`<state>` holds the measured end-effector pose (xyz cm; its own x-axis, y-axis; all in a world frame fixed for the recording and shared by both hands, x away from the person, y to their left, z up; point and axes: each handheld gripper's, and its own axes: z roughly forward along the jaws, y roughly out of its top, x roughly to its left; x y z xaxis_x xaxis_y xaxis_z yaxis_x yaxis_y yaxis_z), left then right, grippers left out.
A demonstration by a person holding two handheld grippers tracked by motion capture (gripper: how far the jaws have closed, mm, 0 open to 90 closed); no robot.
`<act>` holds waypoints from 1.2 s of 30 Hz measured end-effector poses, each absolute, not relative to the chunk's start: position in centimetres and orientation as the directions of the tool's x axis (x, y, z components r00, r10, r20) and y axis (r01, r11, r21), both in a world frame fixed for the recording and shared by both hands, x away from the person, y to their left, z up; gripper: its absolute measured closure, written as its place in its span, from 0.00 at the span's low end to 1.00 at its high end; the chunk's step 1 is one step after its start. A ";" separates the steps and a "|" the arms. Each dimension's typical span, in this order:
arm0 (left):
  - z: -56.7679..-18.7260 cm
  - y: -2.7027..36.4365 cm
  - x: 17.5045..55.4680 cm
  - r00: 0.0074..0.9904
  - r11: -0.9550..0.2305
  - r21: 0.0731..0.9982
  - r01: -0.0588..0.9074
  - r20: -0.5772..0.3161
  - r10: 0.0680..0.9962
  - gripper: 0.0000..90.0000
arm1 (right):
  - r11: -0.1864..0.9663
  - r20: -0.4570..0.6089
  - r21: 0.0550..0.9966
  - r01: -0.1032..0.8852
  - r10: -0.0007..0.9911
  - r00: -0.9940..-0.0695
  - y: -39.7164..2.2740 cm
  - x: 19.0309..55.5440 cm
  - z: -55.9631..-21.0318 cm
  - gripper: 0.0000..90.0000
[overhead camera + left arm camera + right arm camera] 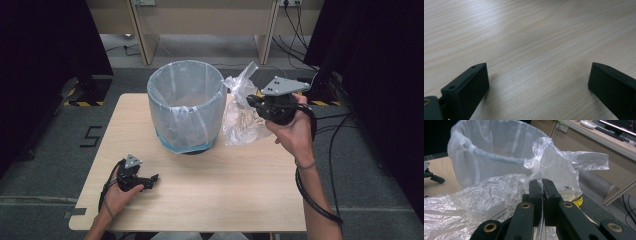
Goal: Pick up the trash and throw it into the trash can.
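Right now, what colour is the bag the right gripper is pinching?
Clear, see-through plastic bag, crinkled, seen best in the right gripper view, shut in the right gripper.

bag (240, 117) right of bin (186, 102) — both on table (225, 185)

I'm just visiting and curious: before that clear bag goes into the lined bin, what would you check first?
1. Right gripper shut on the bag: ok.
2. Bag off the table: cannot tell; its bottom hangs at table level.
3. Bin upright, mouth open: ok.
4. Liner folded over the rim: ok.
5. Left gripper away from the bin, jaws open, holding nothing: ok.
6. What the bag holds: cannot tell.
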<state>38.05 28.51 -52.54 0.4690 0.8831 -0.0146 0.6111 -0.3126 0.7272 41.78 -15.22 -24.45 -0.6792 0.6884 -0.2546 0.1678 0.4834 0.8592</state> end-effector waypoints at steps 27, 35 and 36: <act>-52.5 28.5 38.0 0.470 -0.313 0.727 0.611 -0.015 0.883 0.03 | 0.500 -0.229 0.853 0.147 0.614 -0.755 -8.0 46.3 -22.1 0.97; -52.5 28.5 38.1 0.471 -0.314 0.727 0.611 -0.015 0.882 0.03 | 0.500 -0.220 0.854 0.147 0.602 -0.767 -5.9 47.8 -21.8 0.97; -52.5 28.5 38.1 0.471 -0.314 0.727 0.611 -0.015 0.882 0.03 | 0.500 -0.220 0.854 0.147 0.602 -0.767 -5.9 47.8 -21.8 0.97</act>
<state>38.05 28.53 -52.54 0.4706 0.8822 -0.0146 0.6110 -0.3139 0.7268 47.78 -5.89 -21.84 -0.7674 0.6020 -0.2205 0.1468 0.4997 0.8537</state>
